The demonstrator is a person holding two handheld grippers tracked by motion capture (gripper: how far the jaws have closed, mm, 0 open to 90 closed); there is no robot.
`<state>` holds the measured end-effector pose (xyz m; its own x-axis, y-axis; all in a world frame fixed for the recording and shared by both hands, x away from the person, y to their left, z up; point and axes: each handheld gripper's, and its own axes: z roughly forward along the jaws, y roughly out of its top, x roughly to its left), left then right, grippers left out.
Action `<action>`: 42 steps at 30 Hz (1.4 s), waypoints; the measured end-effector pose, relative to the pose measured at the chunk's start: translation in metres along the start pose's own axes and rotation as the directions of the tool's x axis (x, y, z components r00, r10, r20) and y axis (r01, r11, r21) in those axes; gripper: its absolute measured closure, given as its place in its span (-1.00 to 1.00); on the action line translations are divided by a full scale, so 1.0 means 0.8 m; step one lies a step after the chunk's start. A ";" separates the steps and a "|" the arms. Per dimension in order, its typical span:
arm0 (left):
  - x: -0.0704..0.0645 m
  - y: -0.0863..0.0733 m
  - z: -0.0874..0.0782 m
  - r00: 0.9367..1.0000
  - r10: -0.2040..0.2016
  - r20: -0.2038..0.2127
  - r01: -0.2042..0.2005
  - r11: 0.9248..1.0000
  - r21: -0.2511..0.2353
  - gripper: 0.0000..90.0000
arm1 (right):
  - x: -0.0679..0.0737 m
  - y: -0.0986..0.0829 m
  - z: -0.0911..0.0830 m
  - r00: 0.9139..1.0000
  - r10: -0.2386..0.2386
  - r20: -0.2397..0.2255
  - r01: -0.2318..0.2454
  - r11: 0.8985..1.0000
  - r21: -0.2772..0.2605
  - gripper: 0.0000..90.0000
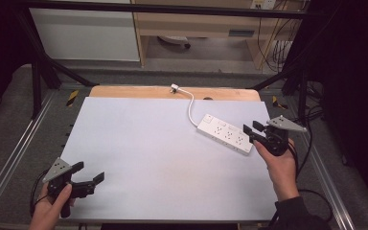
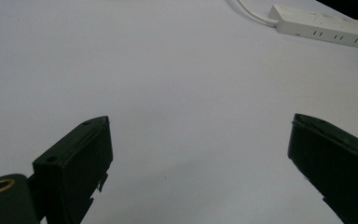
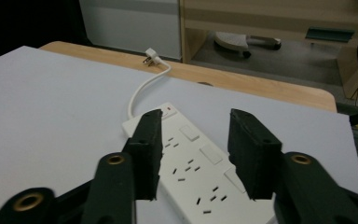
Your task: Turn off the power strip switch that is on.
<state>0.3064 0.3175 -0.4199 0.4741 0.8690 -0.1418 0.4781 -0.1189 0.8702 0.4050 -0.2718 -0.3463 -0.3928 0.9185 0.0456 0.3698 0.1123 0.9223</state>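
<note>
Now poised over the power strip [image 1: 224,133] with right hand-held gripper [image 1: 250,130] spread to straddle it; left hand-held gripper [image 1: 90,176] parked apart, empty, on the table [image 1: 148,153].

A long white plastic power strip [image 1: 224,133] lies flat on the white table sheet, towards its far right part, set at a slant — one end points to the far left, the other to the near right edge. Its top face carries rows of socket slots and square white switches, with a small red mark at the far end. A thin white cable [image 1: 190,106] curves from that end to a white plug [image 1: 174,88] on the bare wooden strip.
</note>
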 end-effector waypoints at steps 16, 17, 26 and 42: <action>0.000 0.000 0.001 1.000 0.007 -0.002 -0.007 1.000 0.007 -0.86 | -0.018 0.025 0.031 0.998 -0.044 0.037 0.045 0.999 -0.021 0.92; 0.000 0.000 0.001 1.000 0.007 -0.002 -0.007 1.000 0.007 -0.85 | -0.018 0.025 0.031 0.998 -0.044 0.037 0.045 0.999 -0.021 0.92; 0.000 -0.001 0.001 1.000 0.005 -0.002 -0.005 1.000 0.008 -0.85 | -0.024 0.033 0.053 0.996 -0.072 0.046 0.073 0.997 -0.016 1.00; 0.001 -0.001 0.002 1.000 -0.001 -0.007 0.001 1.000 0.008 -0.85 | -0.027 0.039 0.088 0.996 -0.071 0.046 0.070 0.997 0.018 1.00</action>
<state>0.3077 0.3174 -0.4216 0.4684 0.8725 -0.1395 0.4850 -0.1219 0.8660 0.4843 -0.2614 -0.3455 -0.3789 0.9247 -0.0379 0.3561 0.1835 0.9162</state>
